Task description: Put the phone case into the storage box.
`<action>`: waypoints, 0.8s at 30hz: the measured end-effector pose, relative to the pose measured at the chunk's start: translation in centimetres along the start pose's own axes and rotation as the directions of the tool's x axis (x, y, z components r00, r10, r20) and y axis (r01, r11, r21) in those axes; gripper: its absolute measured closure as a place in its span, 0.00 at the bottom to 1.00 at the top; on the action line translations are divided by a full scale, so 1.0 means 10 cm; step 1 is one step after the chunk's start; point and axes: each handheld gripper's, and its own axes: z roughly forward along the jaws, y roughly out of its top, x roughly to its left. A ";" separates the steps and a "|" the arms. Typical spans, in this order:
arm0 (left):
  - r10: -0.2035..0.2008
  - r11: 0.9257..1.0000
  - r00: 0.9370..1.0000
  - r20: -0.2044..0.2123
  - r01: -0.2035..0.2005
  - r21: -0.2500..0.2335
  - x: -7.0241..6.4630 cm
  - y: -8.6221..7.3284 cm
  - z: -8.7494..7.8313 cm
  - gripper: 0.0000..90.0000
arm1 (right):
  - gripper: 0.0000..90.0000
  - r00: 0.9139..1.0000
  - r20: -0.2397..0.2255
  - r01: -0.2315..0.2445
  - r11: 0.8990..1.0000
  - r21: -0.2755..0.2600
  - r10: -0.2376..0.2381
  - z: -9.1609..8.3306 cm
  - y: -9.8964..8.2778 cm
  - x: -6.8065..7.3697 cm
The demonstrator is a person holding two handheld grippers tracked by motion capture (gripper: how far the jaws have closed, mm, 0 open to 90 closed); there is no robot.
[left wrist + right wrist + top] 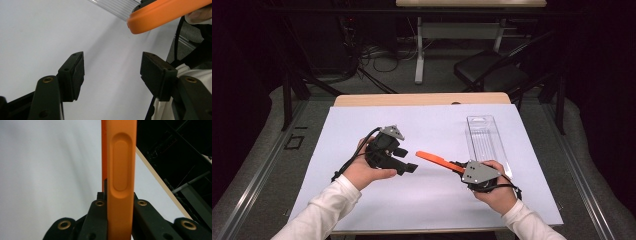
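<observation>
— Orange handle [433,158] first: where do we find it?

— We see it held above the white sheet [362,200] near the middle of the table [422,99], a long flat orange tool with an oval recess along its side. In the high view it slants from the right gripper [460,168] up toward the left. One end sits in that gripper; the other end hangs free in the air.

— How do the right gripper's jaws stand?

— In the right gripper view we see both black jaws clamped tight against the two flat sides of the handle, pads pressing on it with no gap. The handle rises straight between them.

— And the left gripper [409,168]?

— We see it in the person's left hand [362,172], pointing toward the tool's free end. Its jaws stand part open with nothing between them. In the left gripper view the orange tip floats beyond and above the two pads [79,72], apart from them.

— What lies around this?

— Beside the right gripper, toward the far right of the sheet, we see a clear plastic tray [484,137] lying flat, long and ribbed. The person's right hand [497,192] wraps the right gripper from below, and both sleeves are white.
</observation>
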 end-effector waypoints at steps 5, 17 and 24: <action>-0.002 1.000 1.000 0.004 0.002 -0.005 0.00 0.01 -0.02 0.43 | 0.97 1.000 -0.006 -0.005 1.000 -0.002 0.005 0.00 0.00 -0.01; 0.037 0.997 0.999 0.015 -0.036 -0.074 -0.07 0.03 -0.07 0.52 | 0.97 0.998 -0.028 -0.050 0.999 -0.013 0.049 0.02 -0.01 -0.02; 0.052 0.994 0.998 0.032 -0.048 -0.099 -0.09 0.05 -0.06 0.62 | 0.97 0.997 -0.039 -0.065 0.998 -0.020 0.064 0.03 -0.01 -0.01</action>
